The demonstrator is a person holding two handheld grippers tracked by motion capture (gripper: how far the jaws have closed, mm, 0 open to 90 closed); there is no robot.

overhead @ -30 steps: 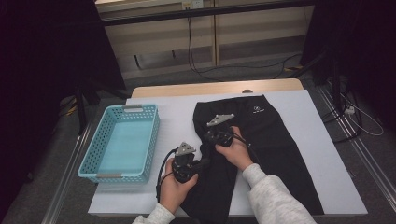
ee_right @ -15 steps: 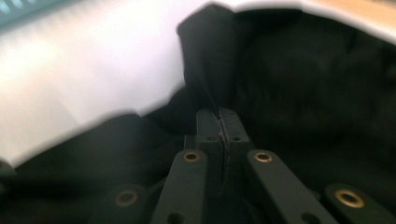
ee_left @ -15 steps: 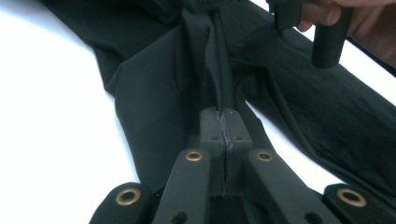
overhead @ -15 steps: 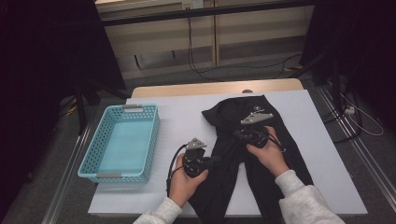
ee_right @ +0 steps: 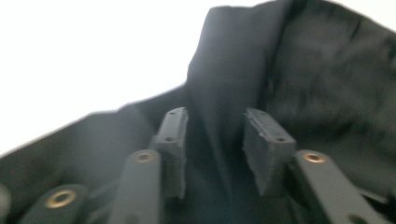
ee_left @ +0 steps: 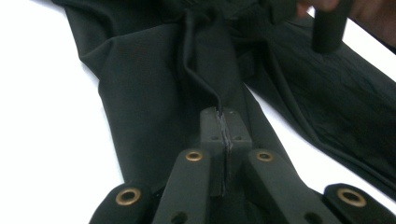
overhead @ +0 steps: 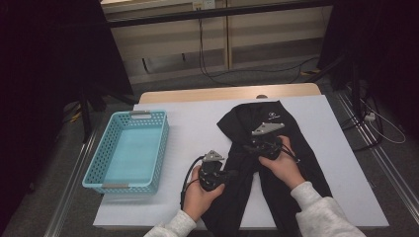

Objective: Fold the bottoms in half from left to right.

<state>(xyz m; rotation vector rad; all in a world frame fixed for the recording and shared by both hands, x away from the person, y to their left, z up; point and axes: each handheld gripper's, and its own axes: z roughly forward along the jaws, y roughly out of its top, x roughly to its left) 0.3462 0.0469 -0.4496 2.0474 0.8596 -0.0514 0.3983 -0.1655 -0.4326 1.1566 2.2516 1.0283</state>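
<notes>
Black trousers (overhead: 310, 163) lie on the white table cover, waist at the far end, legs running toward me. My left gripper (overhead: 233, 174) is shut on a thin raised fold of the left leg, and the pinched cloth shows between its pads (ee_left: 225, 116). My right gripper (overhead: 248, 147) hovers over the crotch area. Its jaws have just been opening, and a ridge of the black trousers (ee_right: 219, 84) rises between the parted pads (ee_right: 264, 135) without being pressed. The right hand's gripper also shows at the top of the left gripper view, above the trousers (ee_left: 149, 84).
A light blue plastic basket (overhead: 94, 168) stands at the left of the table cover (overhead: 197, 123). Cables run across the floor beyond the table and at its right. Dark stands flank both sides.
My right gripper carried the upper cloth to the right and bunched it, and its jaws now stand parted. The left gripper shifted a little right, still pinching the leg.
</notes>
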